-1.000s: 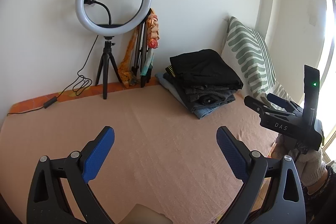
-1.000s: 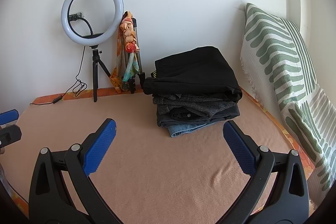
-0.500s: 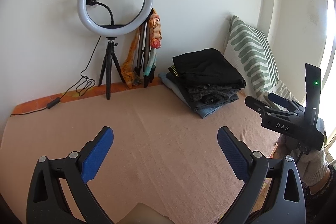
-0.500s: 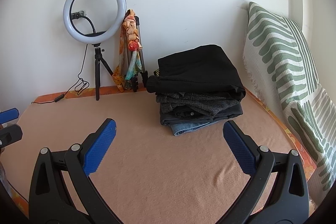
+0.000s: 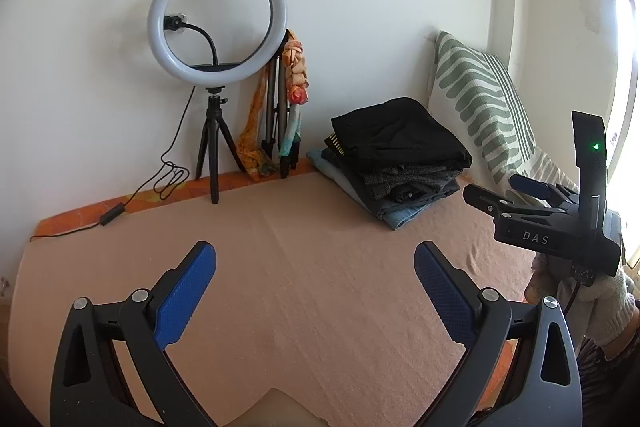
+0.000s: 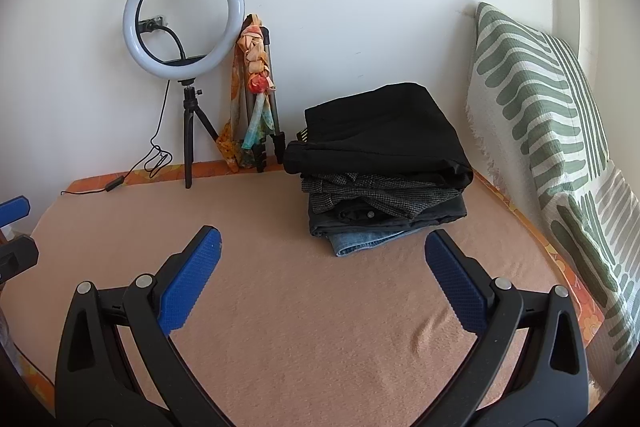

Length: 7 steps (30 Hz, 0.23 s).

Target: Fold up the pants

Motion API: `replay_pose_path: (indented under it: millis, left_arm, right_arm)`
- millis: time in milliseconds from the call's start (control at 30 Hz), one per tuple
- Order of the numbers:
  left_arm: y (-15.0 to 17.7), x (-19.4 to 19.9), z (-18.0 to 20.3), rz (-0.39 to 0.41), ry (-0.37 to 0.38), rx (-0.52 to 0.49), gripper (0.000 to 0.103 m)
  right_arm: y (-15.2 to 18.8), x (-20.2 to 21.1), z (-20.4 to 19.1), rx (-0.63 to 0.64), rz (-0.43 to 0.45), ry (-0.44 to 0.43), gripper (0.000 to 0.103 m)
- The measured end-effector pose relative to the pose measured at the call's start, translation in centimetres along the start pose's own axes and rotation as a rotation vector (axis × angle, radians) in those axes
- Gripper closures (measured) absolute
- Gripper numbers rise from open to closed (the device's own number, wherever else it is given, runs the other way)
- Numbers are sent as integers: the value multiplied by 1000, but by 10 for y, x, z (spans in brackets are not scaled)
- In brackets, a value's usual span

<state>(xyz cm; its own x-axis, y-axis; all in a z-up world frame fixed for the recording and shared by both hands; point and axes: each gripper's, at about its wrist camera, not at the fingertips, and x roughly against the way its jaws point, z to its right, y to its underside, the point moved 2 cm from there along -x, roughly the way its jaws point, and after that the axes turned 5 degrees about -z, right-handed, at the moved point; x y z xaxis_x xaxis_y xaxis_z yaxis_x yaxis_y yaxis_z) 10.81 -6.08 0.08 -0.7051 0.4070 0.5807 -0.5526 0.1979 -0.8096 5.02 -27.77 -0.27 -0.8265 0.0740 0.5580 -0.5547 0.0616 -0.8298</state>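
A stack of folded pants (image 5: pixel 396 163) lies at the back right of the peach-covered bed (image 5: pixel 304 267), black pair on top, grey and denim below; it also shows in the right wrist view (image 6: pixel 380 167). My left gripper (image 5: pixel 316 267) is open and empty above the bare cover. My right gripper (image 6: pixel 322 255) is open and empty, just in front of the stack. The right gripper's body shows in the left wrist view (image 5: pixel 548 223), and a left blue fingertip (image 6: pixel 14 209) shows at the left edge of the right wrist view.
A ring light on a small tripod (image 5: pixel 216 35) stands at the back wall with its cable (image 5: pixel 160 183) trailing left. A folded tripod with a colourful scarf (image 5: pixel 284 115) leans beside it. A green striped pillow (image 6: pixel 552 115) lines the right side.
Both views have shifted slightly: the stack and ring light sit a little lower and to the right in frame. Both grippers stay open and empty.
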Motion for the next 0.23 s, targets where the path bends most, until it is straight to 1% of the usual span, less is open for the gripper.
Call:
replay_pose_path:
  millis: [233]
  left_arm:
    - [4, 3, -7, -8, -27, 0, 4]
  right_arm:
    - [0, -4, -3, -3, -7, -13, 0]
